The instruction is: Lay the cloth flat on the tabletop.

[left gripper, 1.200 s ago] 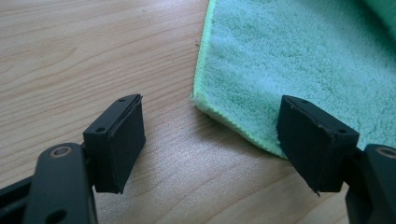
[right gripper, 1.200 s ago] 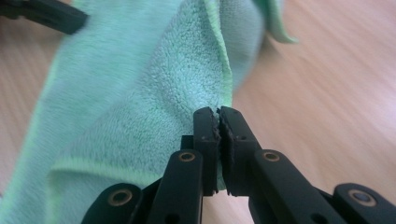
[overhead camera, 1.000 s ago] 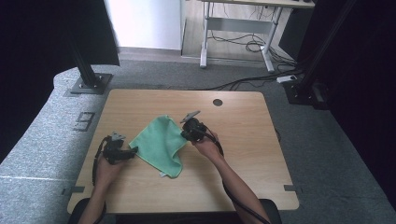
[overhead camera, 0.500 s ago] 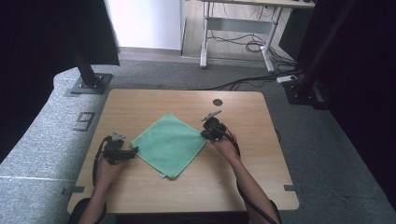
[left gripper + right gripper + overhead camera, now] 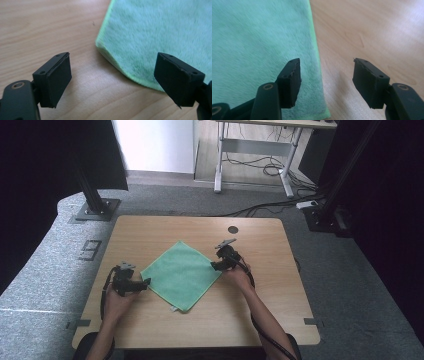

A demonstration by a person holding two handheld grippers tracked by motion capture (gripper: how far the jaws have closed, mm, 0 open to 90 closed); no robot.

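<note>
A square green plush microfibre cloth (image 5: 181,274) lies flat as a diamond at the middle of the pale wood-grain table (image 5: 150,227). The left gripper (image 5: 145,282) sits at the cloth's nine o'clock corner, jaws wide with nothing between them. The right gripper (image 5: 214,266), at the three o'clock corner, has just been opening, one jaw above the hemmed edge without gripping. Bare table spreads from twelve through five o'clock.
</note>
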